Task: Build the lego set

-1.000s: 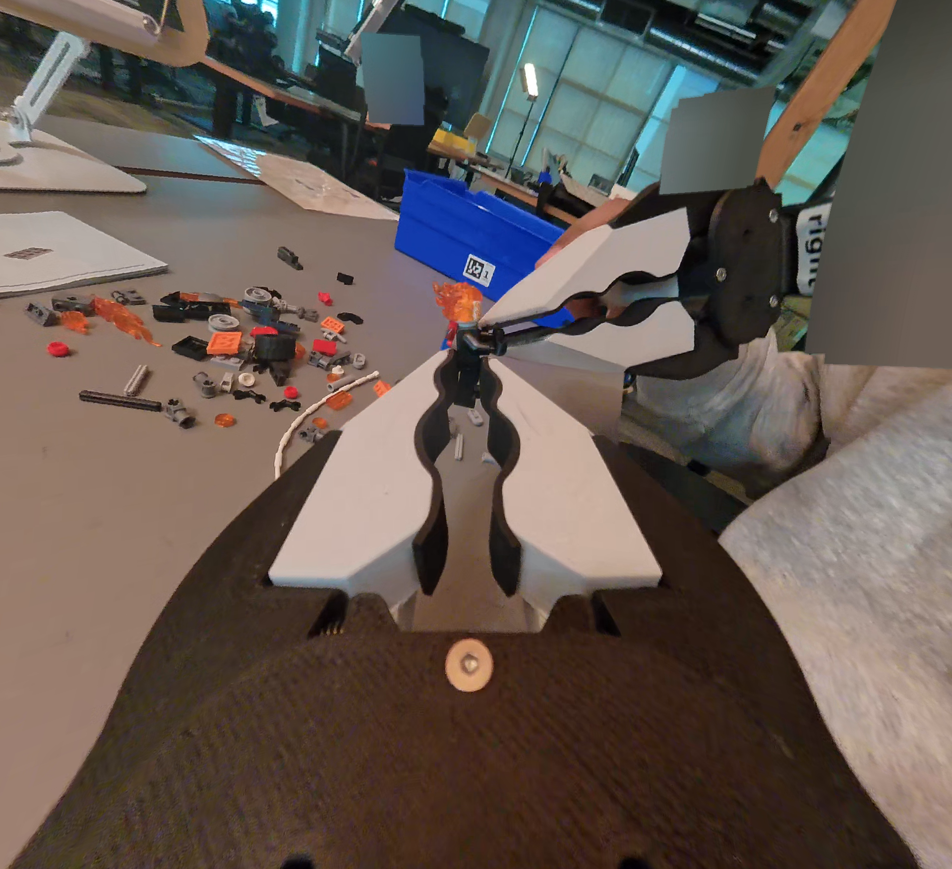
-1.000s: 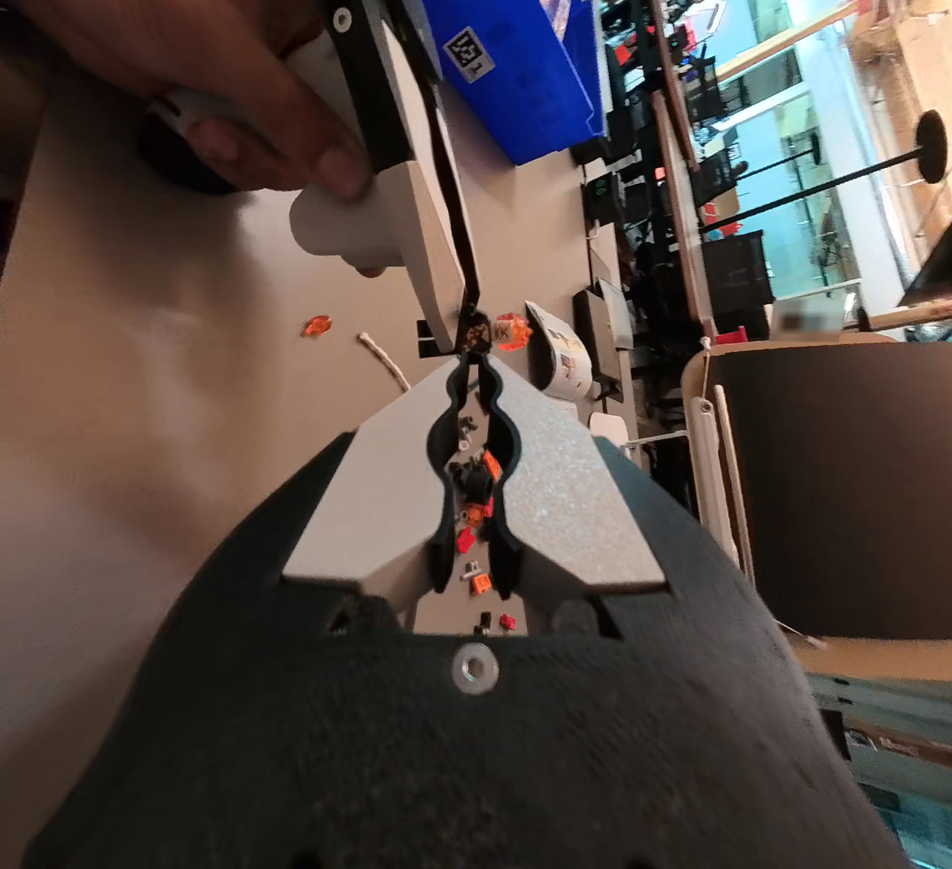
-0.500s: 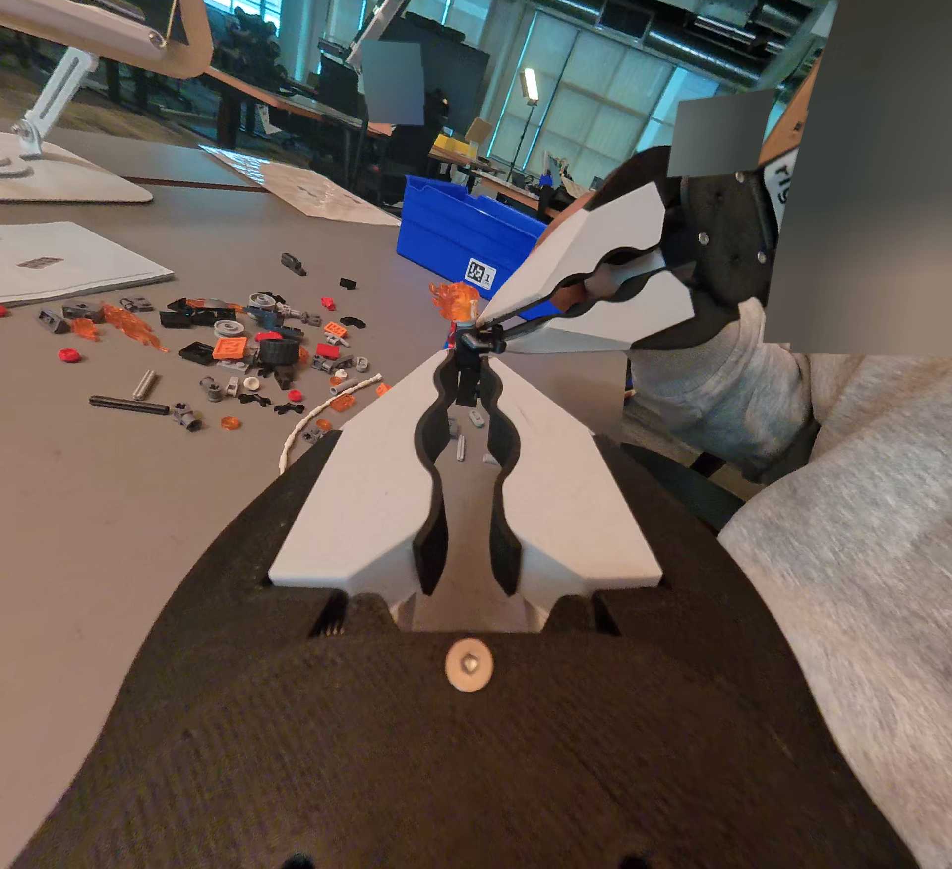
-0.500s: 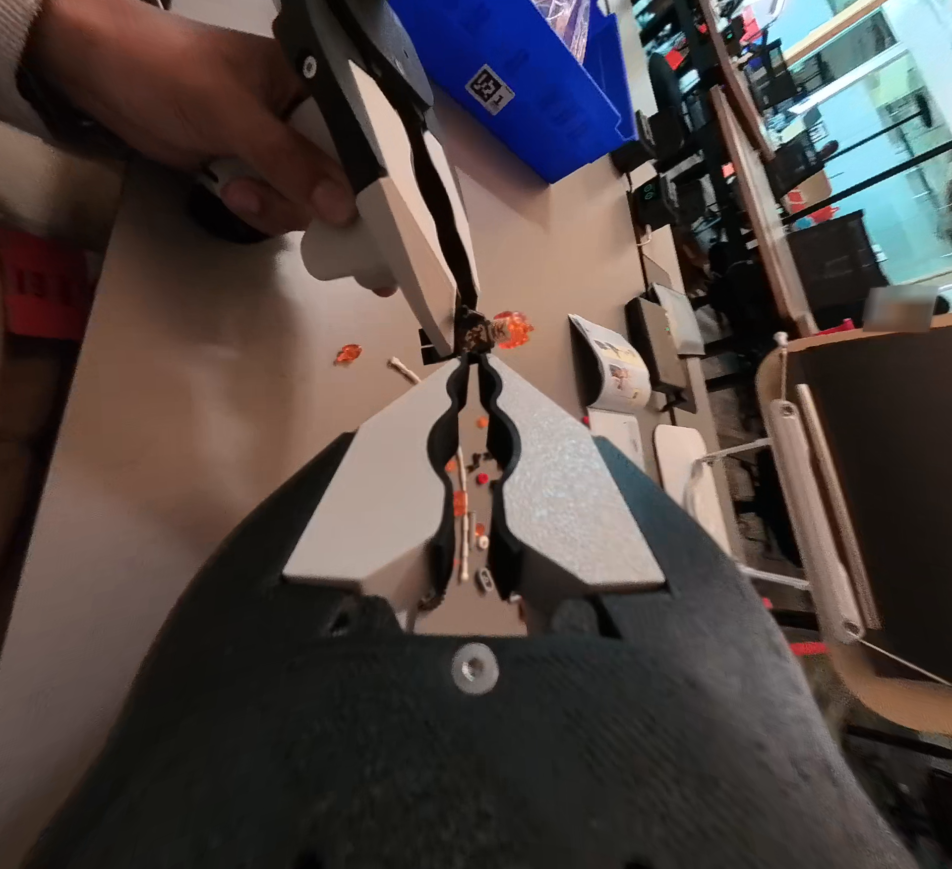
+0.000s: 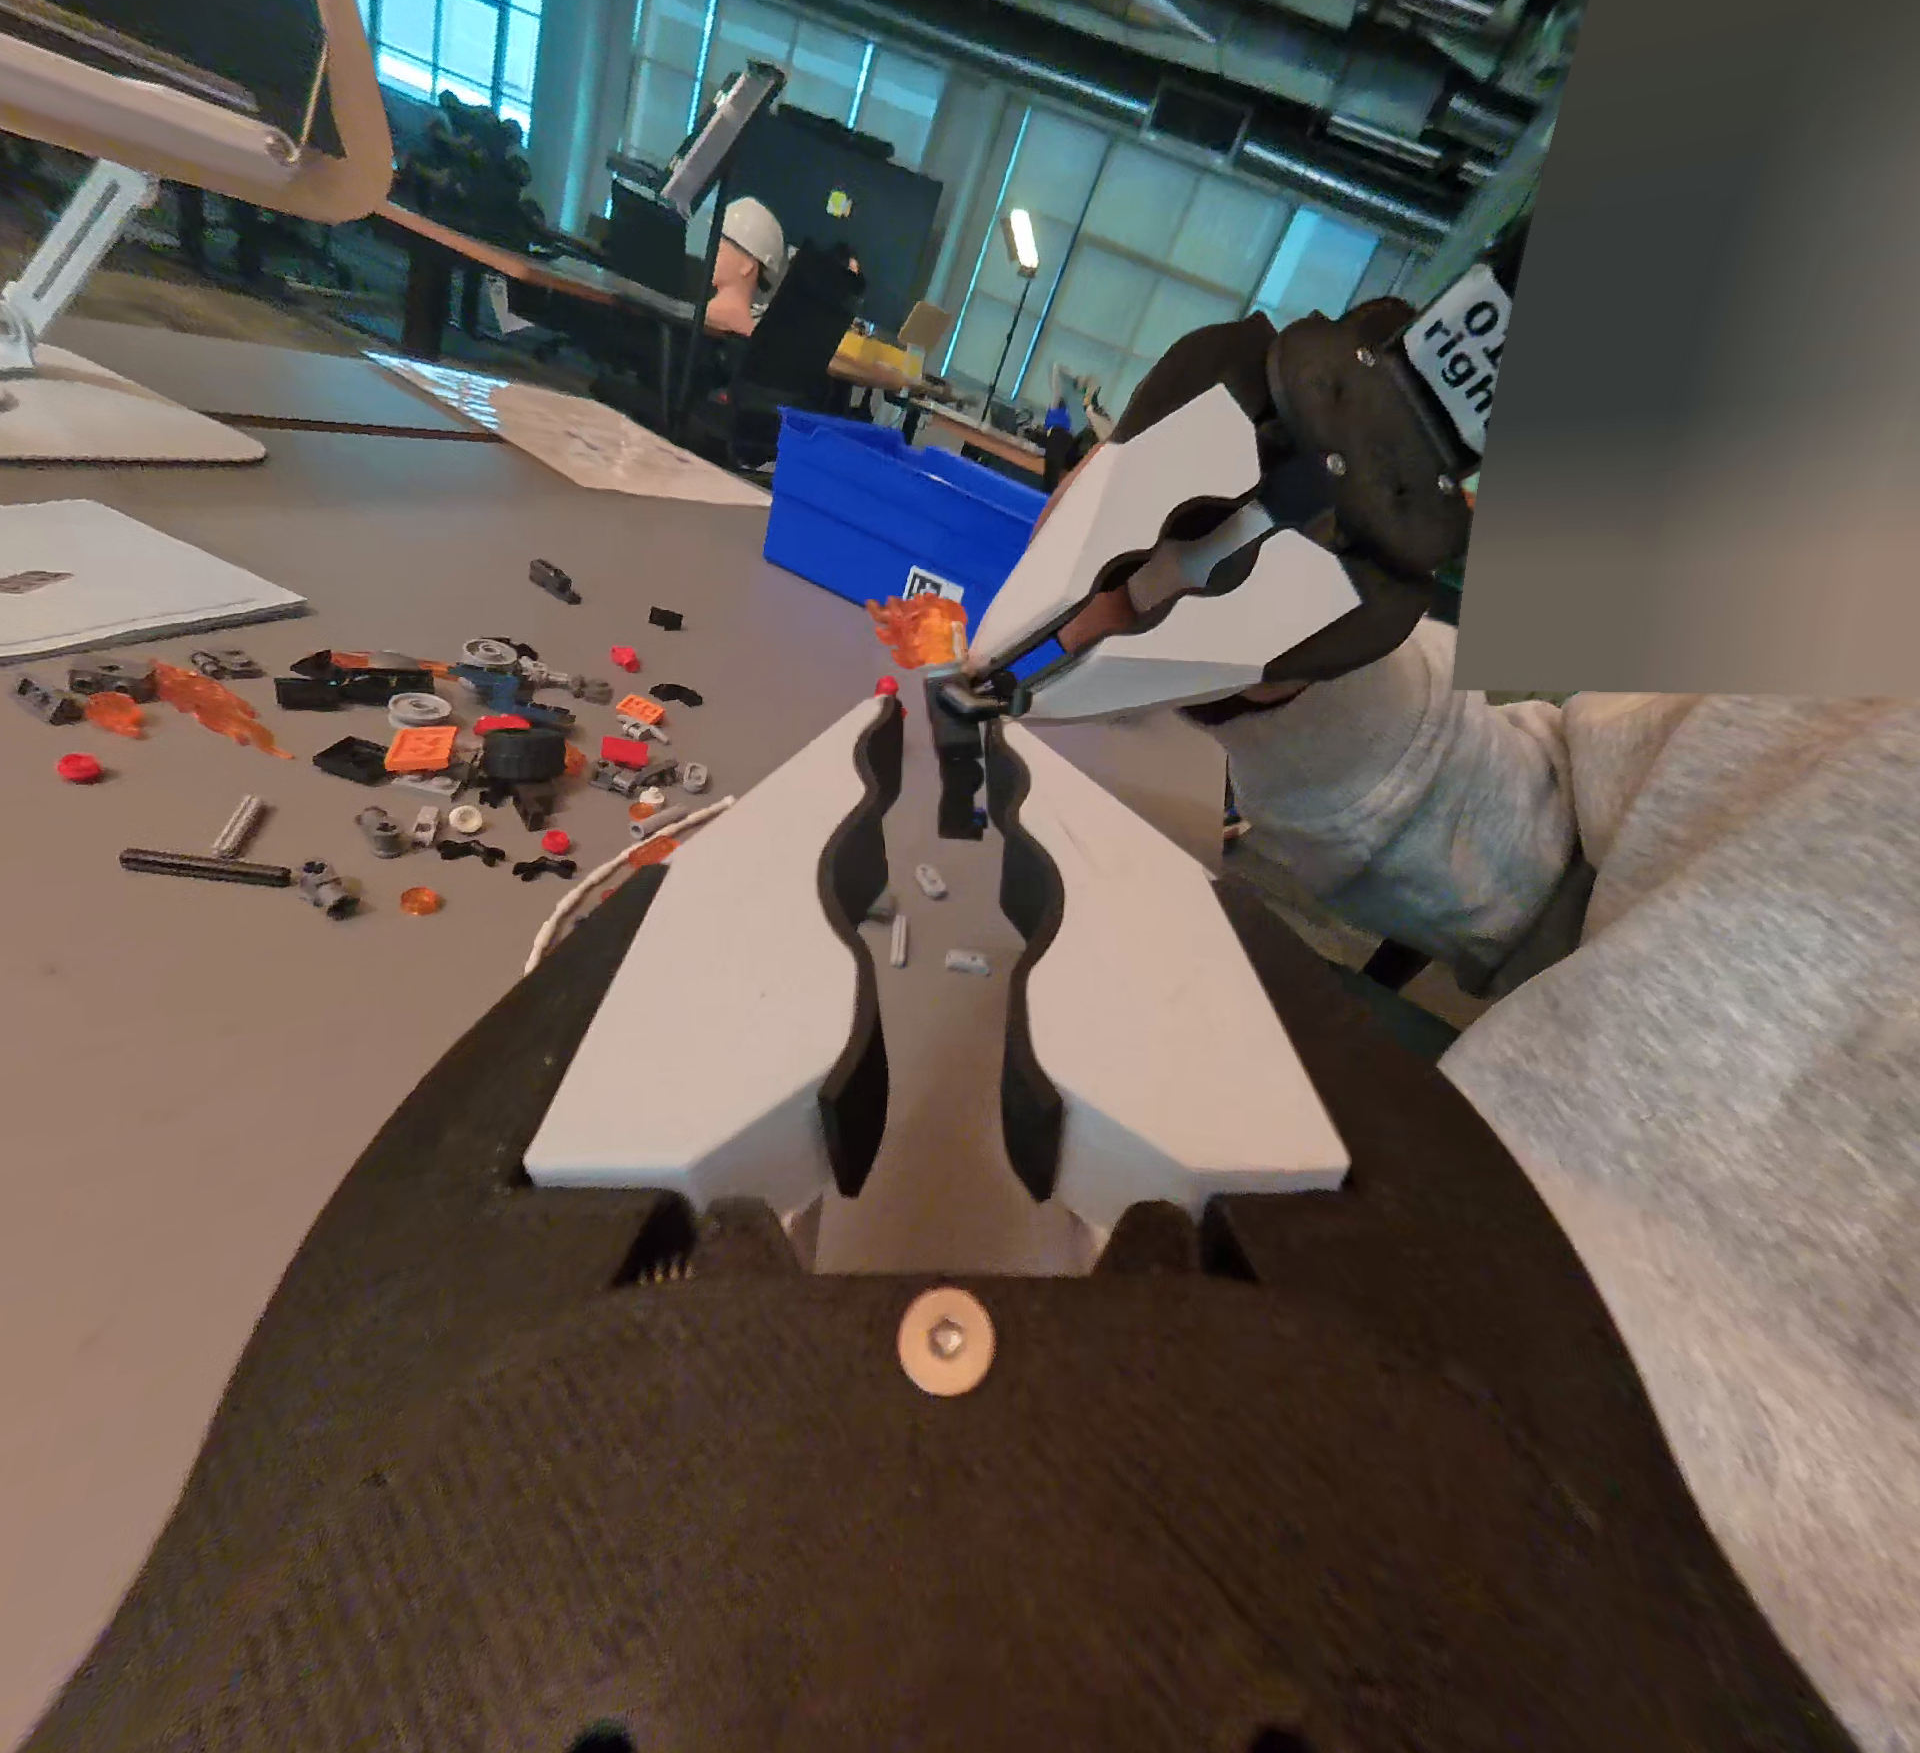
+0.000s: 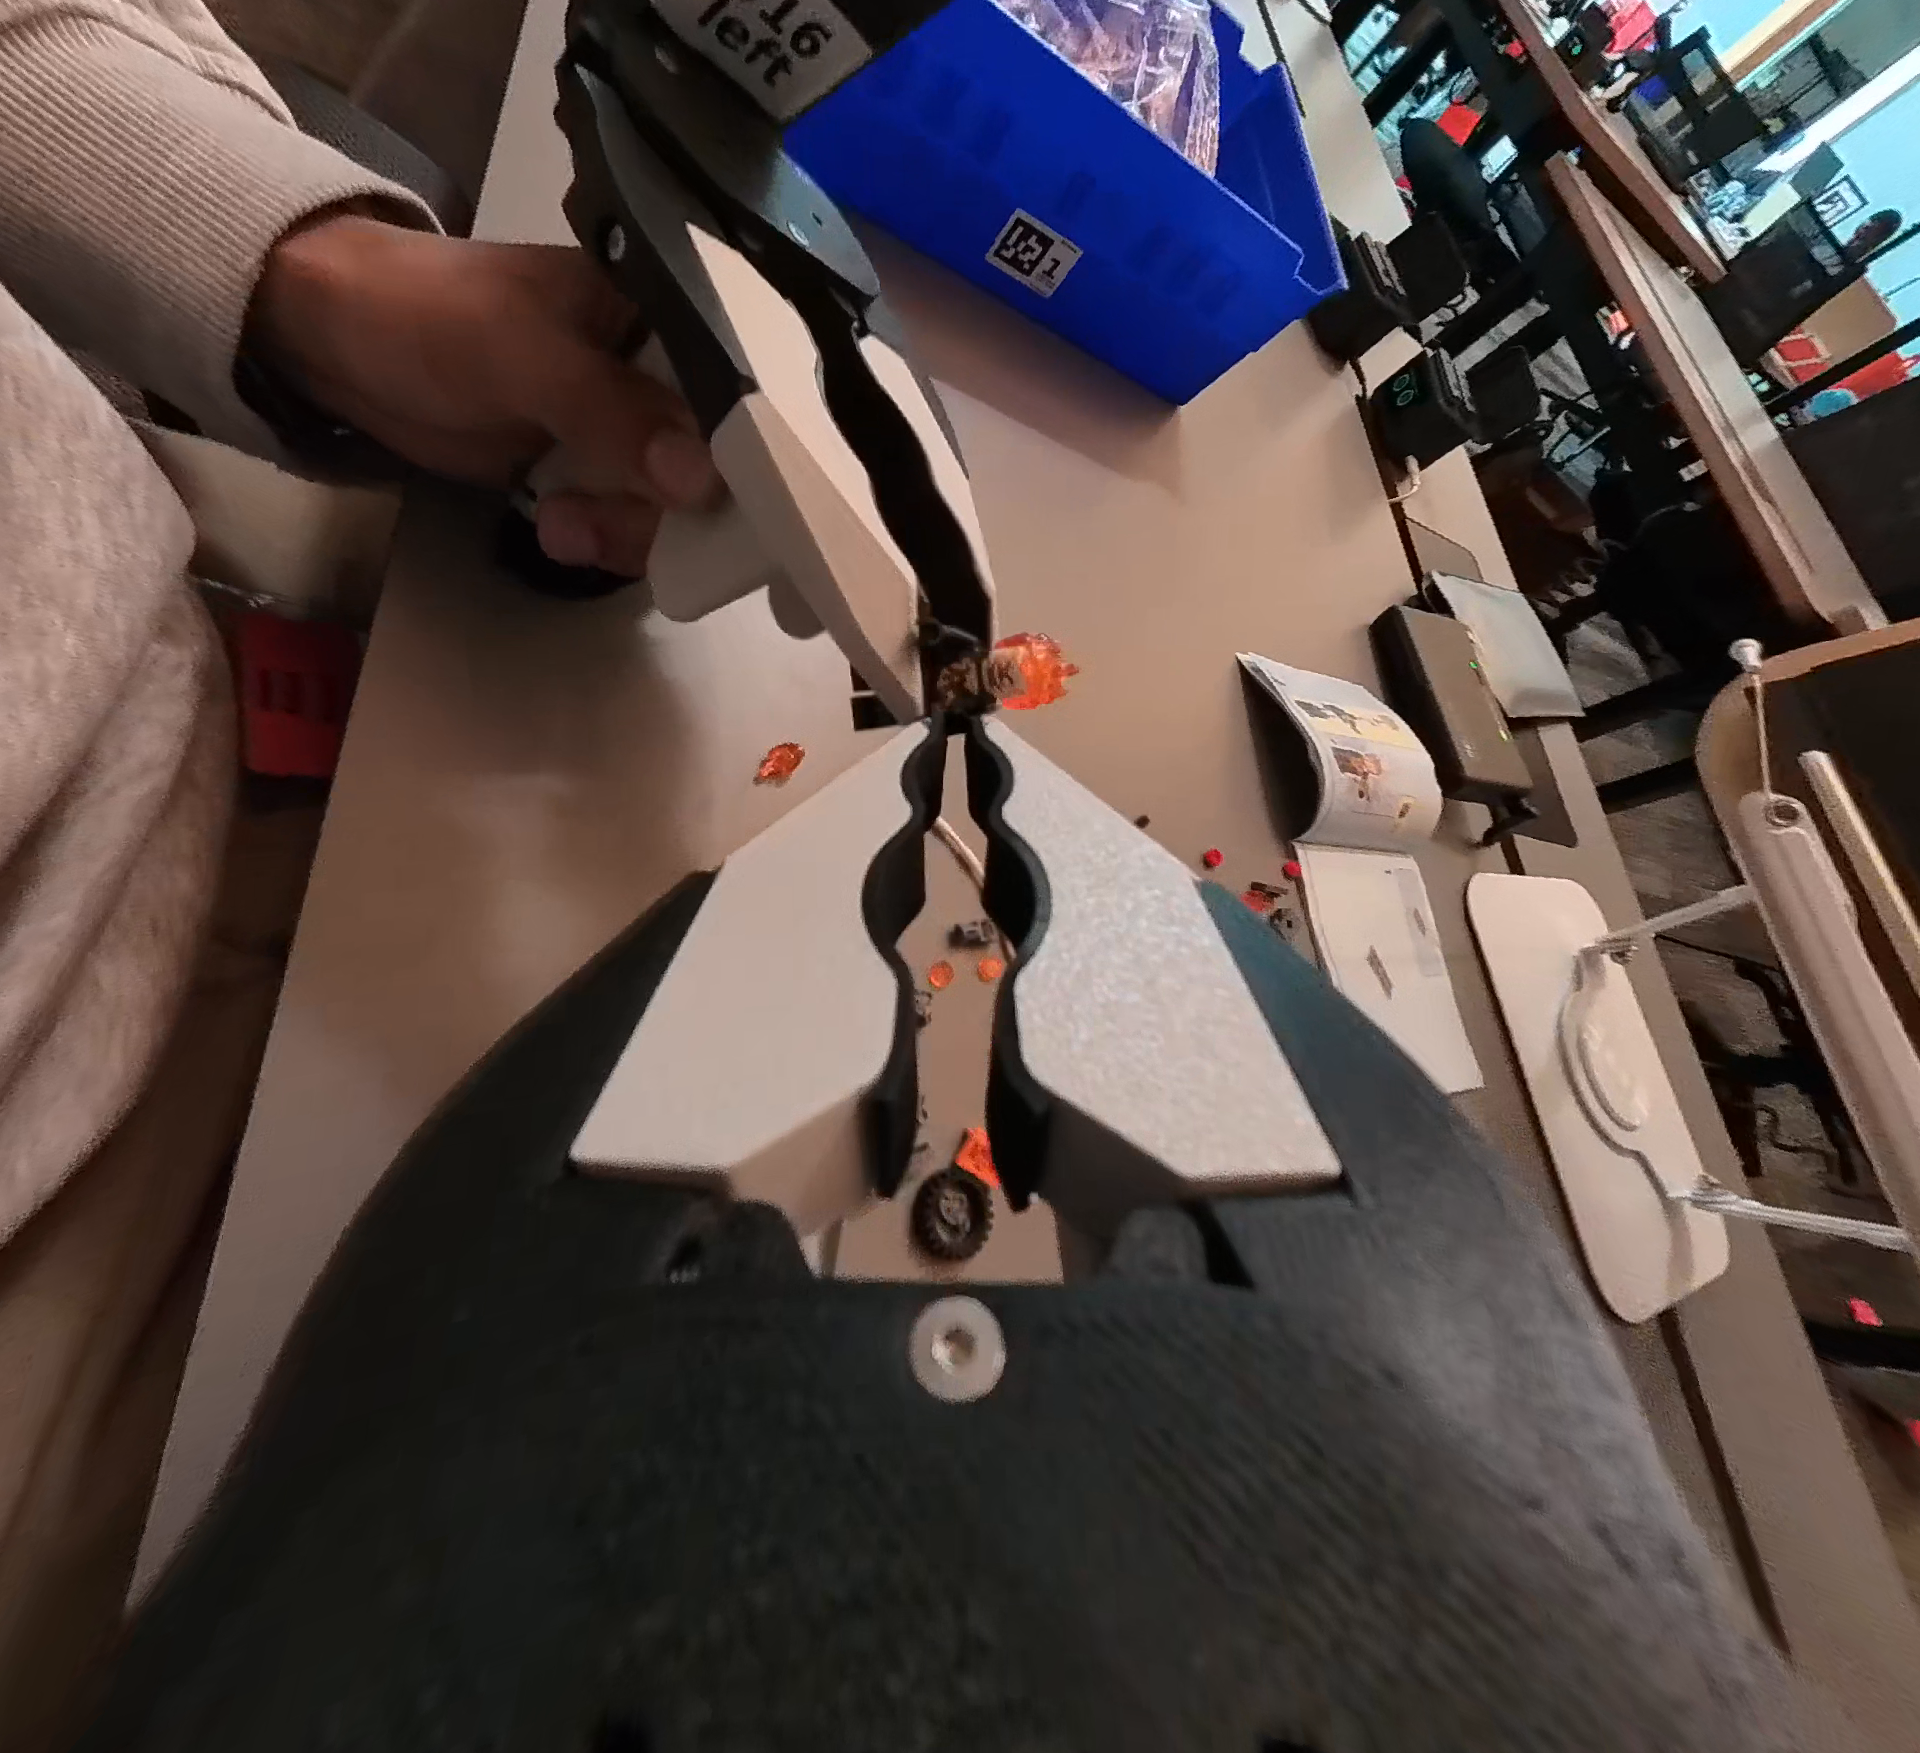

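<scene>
While the right gripper [image 5: 971,687] pinches the minifigure [image 5: 956,747] at its torso, fingers nearly closed on it, the left gripper [image 5: 940,737] stands open around its legs, whether touching I cannot tell. Loose pieces [image 5: 436,747] lie far left on the desk [image 5: 208,1028], a blue bin [image 5: 883,508] beyond.

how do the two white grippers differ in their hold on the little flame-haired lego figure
The left gripper stands open around the flame-haired lego figure's black legs, a gap beside them; the right gripper is shut on its arm. The left points forward; the right comes in sideways. Both have white fingers and wavy black pads.
</scene>
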